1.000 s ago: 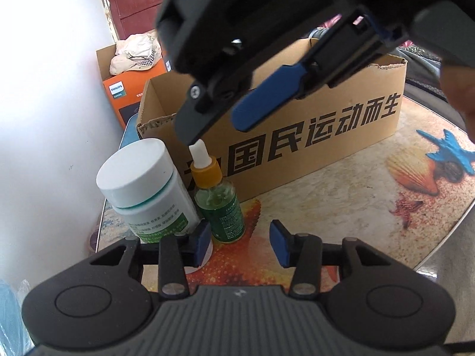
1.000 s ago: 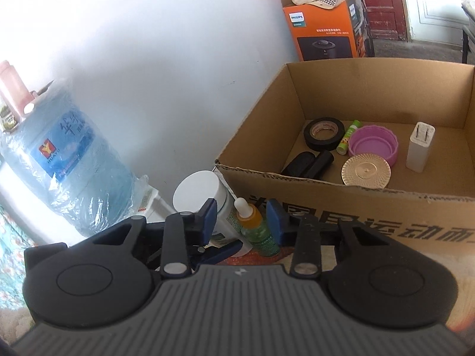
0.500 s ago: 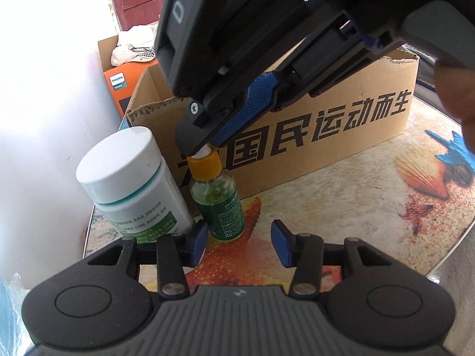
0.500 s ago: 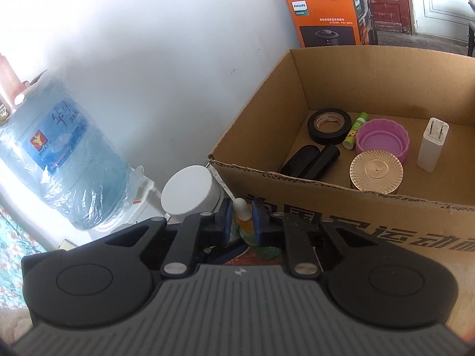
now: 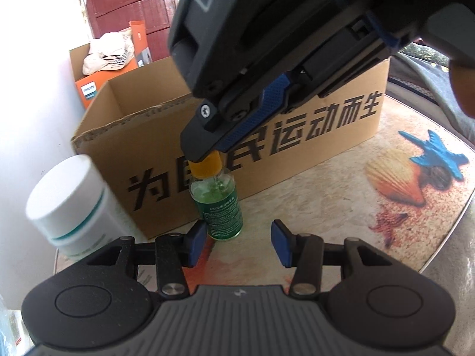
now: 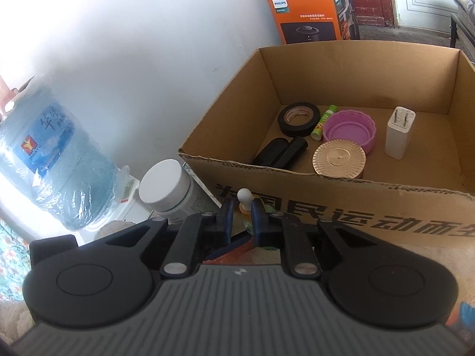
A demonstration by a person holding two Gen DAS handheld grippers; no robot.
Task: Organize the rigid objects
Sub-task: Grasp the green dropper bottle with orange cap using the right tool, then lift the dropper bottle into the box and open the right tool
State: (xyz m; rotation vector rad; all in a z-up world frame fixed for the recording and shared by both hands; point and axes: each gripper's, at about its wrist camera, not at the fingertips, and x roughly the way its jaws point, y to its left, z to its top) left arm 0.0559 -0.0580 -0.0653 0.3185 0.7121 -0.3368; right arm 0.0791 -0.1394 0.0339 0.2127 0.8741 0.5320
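Left wrist view: my left gripper point(image 5: 237, 241) has its fingers apart, nothing between them. The green dropper bottle point(image 5: 221, 207) stands upright on the counter point(image 5: 326, 201), just ahead of my left finger pad and close against the front wall of the cardboard box point(image 5: 166, 148). My right gripper point(image 5: 207, 151) comes down from above, fingers having just closed on the bottle's orange cap. A white-lidded jar point(image 5: 68, 204) stands to the left of the bottle, blurred.

Right wrist view: my right gripper point(image 6: 241, 209) has its fingers clamped on the dropper bottle point(image 6: 245, 197) at the neck, white tip poking up between them. The jar point(image 6: 164, 185) sits just left. The cardboard box point(image 6: 356, 195) lies open ahead; inside are a black tape roll point(image 6: 299, 119), a purple lid point(image 6: 349, 129), a gold lid point(image 6: 339, 157), a white charger point(image 6: 399, 133) and a glue stick point(image 6: 322, 124).
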